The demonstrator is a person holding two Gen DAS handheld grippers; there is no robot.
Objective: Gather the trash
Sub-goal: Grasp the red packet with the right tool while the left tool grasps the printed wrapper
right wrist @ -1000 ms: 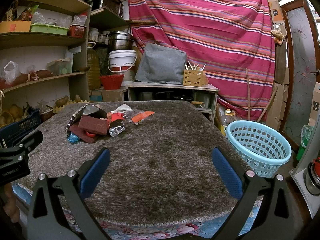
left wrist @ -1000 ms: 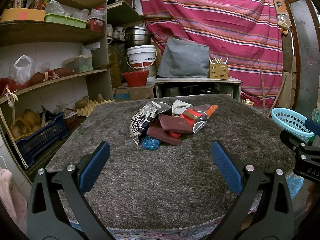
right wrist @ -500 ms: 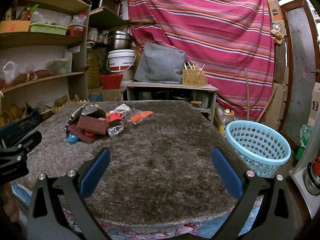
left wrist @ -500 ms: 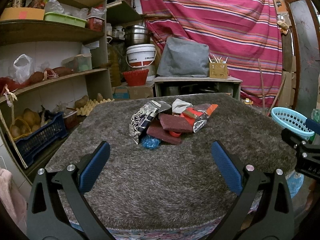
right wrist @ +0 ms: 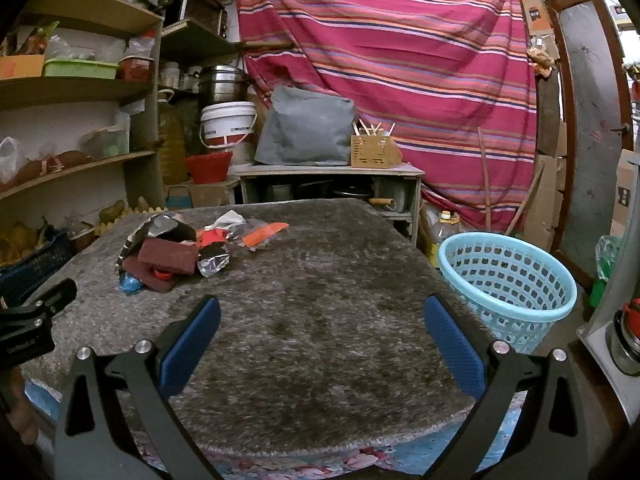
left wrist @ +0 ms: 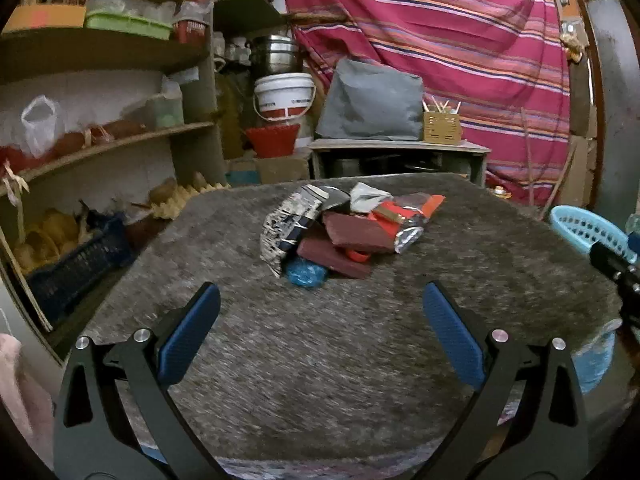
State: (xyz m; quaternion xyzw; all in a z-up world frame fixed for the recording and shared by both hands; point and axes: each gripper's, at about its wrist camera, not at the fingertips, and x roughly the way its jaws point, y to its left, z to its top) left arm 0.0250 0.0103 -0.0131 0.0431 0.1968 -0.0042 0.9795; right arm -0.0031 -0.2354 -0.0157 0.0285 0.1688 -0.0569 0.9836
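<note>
At the far left, wooden shelves (left wrist: 120,136) hold bags, tubs and a dark blue crate (left wrist: 76,268). The left tool (left wrist: 320,320) hangs over the near edge of the table (left wrist: 320,360), which is covered with a shaggy grey-brown rug; its blue-padded fingers (left wrist: 188,336) are spread wide with nothing between them. Ahead of it, toward the far middle of the table, lies the trash pile (left wrist: 344,232): a crumpled black-and-white foil bag (left wrist: 288,224), two maroon pads (left wrist: 356,232) stacked, a blue wrapper (left wrist: 306,274) at the front, a red cap and silver and orange wrappers. In the right wrist view the same pile (right wrist: 176,252) sits at the table's far left, well apart from the right tool (right wrist: 320,320), whose fingers also stand wide apart and empty over bare rug. To the right, off the table and beside its edge, stands a light blue perforated basket (right wrist: 508,288). A striped red cloth (right wrist: 400,60) hangs behind.
</note>
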